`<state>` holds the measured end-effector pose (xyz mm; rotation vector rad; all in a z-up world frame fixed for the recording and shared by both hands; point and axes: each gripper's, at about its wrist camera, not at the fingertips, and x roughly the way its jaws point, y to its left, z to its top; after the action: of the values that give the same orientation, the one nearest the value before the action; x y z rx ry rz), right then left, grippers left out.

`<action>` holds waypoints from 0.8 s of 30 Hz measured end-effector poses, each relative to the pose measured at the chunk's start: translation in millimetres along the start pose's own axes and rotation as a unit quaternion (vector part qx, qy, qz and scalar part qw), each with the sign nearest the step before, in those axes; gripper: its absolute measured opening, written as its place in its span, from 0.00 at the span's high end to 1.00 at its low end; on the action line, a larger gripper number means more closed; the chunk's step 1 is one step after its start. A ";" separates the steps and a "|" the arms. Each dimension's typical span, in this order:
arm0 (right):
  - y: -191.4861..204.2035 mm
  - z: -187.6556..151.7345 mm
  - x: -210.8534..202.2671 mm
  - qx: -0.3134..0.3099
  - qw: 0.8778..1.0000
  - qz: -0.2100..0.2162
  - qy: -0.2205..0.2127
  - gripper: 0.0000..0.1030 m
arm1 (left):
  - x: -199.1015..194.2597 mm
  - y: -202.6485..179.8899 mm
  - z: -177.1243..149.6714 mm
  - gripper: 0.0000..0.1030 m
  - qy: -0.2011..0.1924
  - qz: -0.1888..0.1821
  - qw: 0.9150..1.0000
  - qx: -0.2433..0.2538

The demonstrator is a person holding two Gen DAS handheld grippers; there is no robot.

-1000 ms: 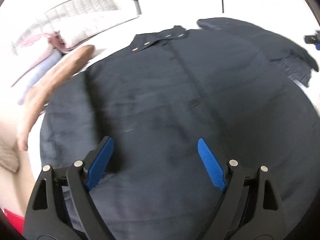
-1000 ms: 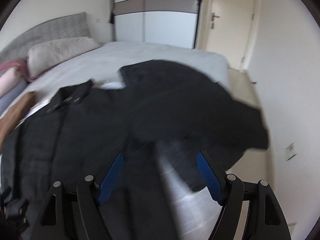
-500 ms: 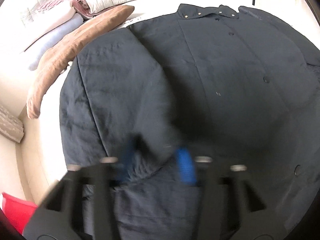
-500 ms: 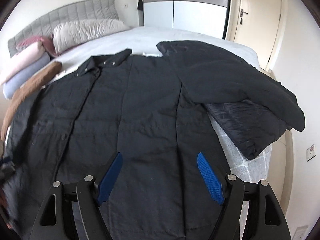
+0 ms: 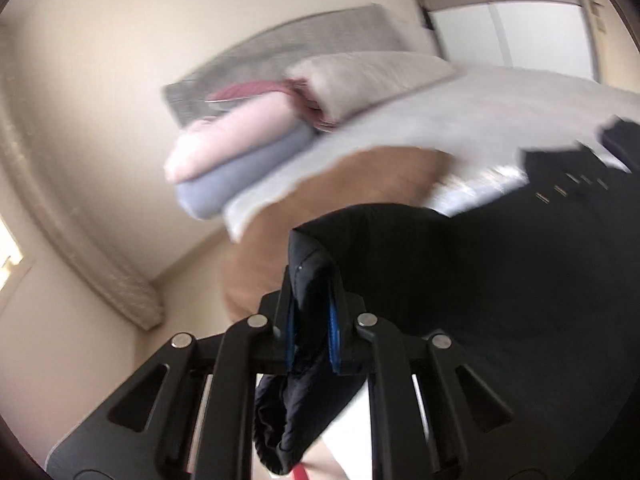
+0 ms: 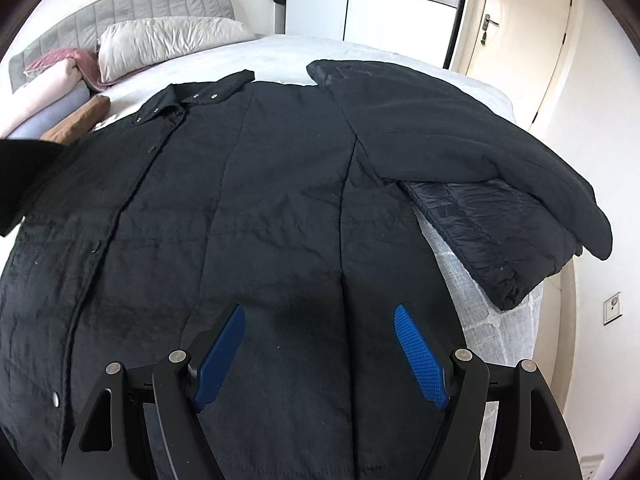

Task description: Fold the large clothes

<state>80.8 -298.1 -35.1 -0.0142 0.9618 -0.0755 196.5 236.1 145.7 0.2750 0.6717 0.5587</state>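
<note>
A large dark navy coat [image 6: 260, 200] lies front up on the white bed [image 6: 460, 264], collar [image 6: 192, 96] toward the headboard. Its right sleeve [image 6: 440, 128] stretches out to the bed's right edge, the quilted lining showing. My left gripper [image 5: 313, 292] is closing its jaws, and the blue pads pinch a fold of the coat's left sleeve [image 5: 308, 256], raised off the bed. In the right wrist view that raised fabric [image 6: 24, 176] shows at the left edge. My right gripper [image 6: 320, 332] hangs open just above the coat's lower right part, nothing between its fingers.
Folded pink and lilac blankets [image 6: 44, 96], a pale pillow [image 6: 168, 36] and a brown cushion [image 6: 80, 120] lie by the grey headboard [image 6: 132, 4]. A wardrobe [image 6: 360, 4] and a door [image 6: 520, 40] stand behind. The bed's edge drops off at the right [image 6: 520, 320].
My left gripper went from open above the coat to clamped on its left sleeve, then rose and swung toward the headboard. My right gripper came down closer to the coat.
</note>
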 end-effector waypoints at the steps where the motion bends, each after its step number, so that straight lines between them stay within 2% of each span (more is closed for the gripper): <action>1: 0.1 0.1 0.5 -0.001 1.000 -0.002 0.000 0.24 | 9.4 12.6 6.0 0.86 0.000 0.009 1.000 -0.011; 6: 6.3 2.6 6.5 -0.009 1.000 -0.021 0.000 0.24 | 65.2 54.2 20.1 0.87 0.009 0.054 0.997 -0.048; 12: 20.7 9.2 19.9 -0.021 0.999 -0.041 0.004 0.24 | 142.8 76.6 20.0 0.87 0.033 0.085 0.993 -0.070; 18: 41.4 10.5 38.6 -0.055 0.997 -0.058 0.018 0.24 | 219.3 83.2 -19.0 0.86 0.075 0.098 0.989 -0.084; 20: 45.9 8.9 44.5 -0.061 0.996 -0.061 0.020 0.24 | 241.4 80.0 -36.7 0.83 0.091 0.106 0.987 -0.079; 21: 47.6 8.5 47.8 -0.060 0.996 -0.063 0.022 0.24 | 253.7 77.8 -46.4 0.81 0.099 0.115 0.986 -0.072; 23: 46.9 8.6 49.9 -0.055 0.996 -0.064 0.022 0.24 | 271.2 75.3 -66.4 0.69 0.115 0.145 0.981 -0.061; 24: 46.2 9.3 50.5 -0.051 0.996 -0.063 0.022 0.23 | 277.8 75.9 -74.7 0.69 0.125 0.164 0.977 -0.053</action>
<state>119.9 -255.8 -73.2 -0.1681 1.0072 -0.1441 296.5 461.4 -20.9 0.2181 0.8425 0.9537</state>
